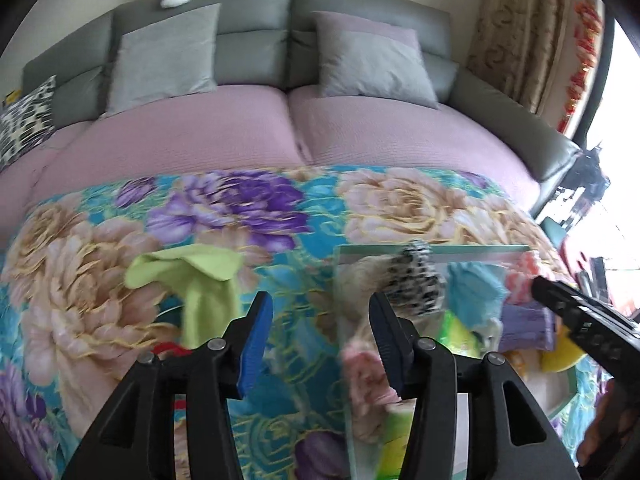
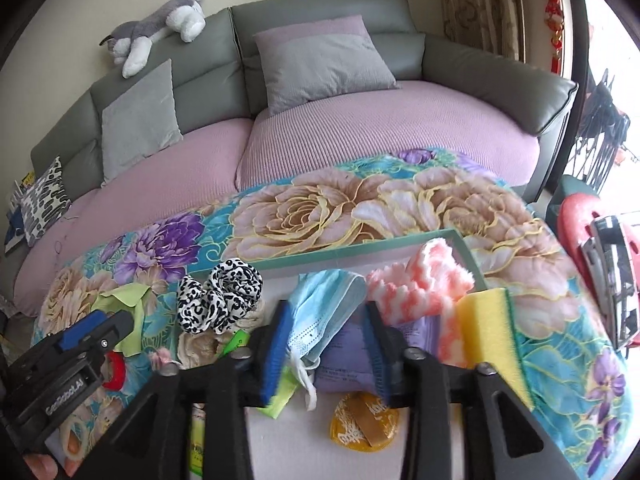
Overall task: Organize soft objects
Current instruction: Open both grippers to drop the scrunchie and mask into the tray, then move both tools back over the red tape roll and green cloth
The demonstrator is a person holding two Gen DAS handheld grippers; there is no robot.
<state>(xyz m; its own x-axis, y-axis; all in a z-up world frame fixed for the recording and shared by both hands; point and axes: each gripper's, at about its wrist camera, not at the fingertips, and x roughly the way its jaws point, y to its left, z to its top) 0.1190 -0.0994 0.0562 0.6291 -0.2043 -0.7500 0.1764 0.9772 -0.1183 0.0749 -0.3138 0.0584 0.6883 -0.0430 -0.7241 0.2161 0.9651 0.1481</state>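
Observation:
A floral blanket [image 1: 120, 260] covers the surface in front of the sofa. On it stands a clear tray [image 2: 360, 246] with a green rim. The tray holds a leopard-print scrunchie [image 2: 224, 296], a blue face mask [image 2: 320, 300], a pink-and-white fuzzy cloth [image 2: 416, 280], a yellow sponge [image 2: 488, 328] and a purple packet [image 2: 348, 356]. A lime-green cloth [image 1: 192, 276] lies on the blanket left of the tray. My left gripper [image 1: 320, 298] is open above the blanket, between that cloth and the tray, with nothing between its pads. My right gripper [image 2: 327, 308] is open above the mask, which its pads do not press.
Behind the blanket is a grey sofa [image 1: 256, 12] with a pink seat cover [image 2: 360, 128], grey cushions [image 2: 320, 64] and a plush dog [image 2: 160, 24] on the backrest. A patterned cushion [image 2: 42, 200] sits far left. A red object [image 2: 576, 216] and a window are at the right.

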